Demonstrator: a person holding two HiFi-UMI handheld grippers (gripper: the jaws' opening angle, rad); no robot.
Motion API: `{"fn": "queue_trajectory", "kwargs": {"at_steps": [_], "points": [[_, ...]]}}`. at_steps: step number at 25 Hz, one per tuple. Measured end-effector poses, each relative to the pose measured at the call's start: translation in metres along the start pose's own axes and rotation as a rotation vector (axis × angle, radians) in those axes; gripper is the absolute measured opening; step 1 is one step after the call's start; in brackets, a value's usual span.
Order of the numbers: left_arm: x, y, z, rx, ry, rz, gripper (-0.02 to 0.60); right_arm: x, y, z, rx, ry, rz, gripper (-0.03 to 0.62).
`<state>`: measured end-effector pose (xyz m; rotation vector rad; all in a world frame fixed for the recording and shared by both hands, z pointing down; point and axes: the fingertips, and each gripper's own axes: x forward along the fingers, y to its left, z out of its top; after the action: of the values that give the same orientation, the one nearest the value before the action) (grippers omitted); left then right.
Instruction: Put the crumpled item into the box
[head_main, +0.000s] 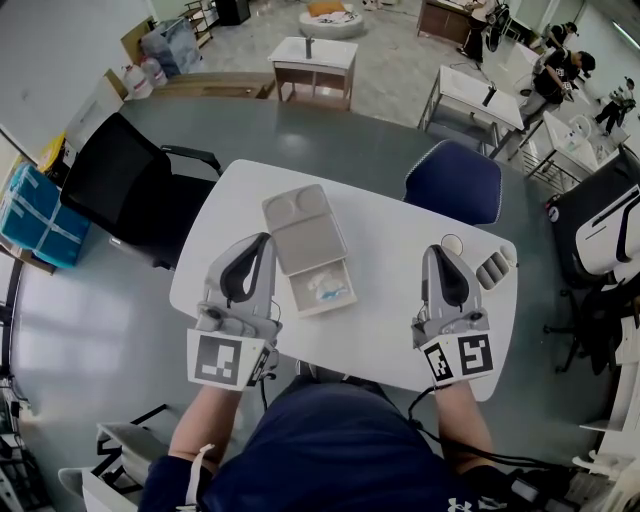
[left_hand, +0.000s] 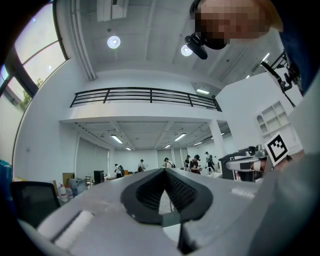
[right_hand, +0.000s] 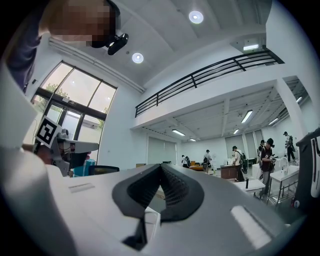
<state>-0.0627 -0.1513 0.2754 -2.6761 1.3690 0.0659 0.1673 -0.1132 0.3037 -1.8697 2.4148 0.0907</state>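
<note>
An open grey box (head_main: 297, 292) lies in the middle of the white table (head_main: 385, 250), its lid (head_main: 302, 230) folded back on the far side. A crumpled white and pale blue item (head_main: 327, 288) lies inside the box. In the head view my left gripper (head_main: 264, 240) rests on the table just left of the box, shut and empty. My right gripper (head_main: 436, 250) rests well to the right of the box, also shut with nothing in it. In the left gripper view (left_hand: 164, 170) and the right gripper view (right_hand: 160, 165) the jaws meet at their tips and point out across the room.
A small grey ribbed object (head_main: 492, 268) and a round disc (head_main: 452, 243) lie near the table's right end. A black chair (head_main: 120, 180) stands at the table's left, a blue chair (head_main: 453, 180) at its far side. People stand among desks far across the room.
</note>
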Motion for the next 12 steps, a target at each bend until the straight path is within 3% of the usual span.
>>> {"fn": "queue_trajectory", "kwargs": {"at_steps": [12], "points": [[-0.0018,0.0067,-0.0015,-0.001,0.005,0.014,0.002,0.0007,0.0068,0.0039,-0.006,-0.012,0.02,0.002]]}}
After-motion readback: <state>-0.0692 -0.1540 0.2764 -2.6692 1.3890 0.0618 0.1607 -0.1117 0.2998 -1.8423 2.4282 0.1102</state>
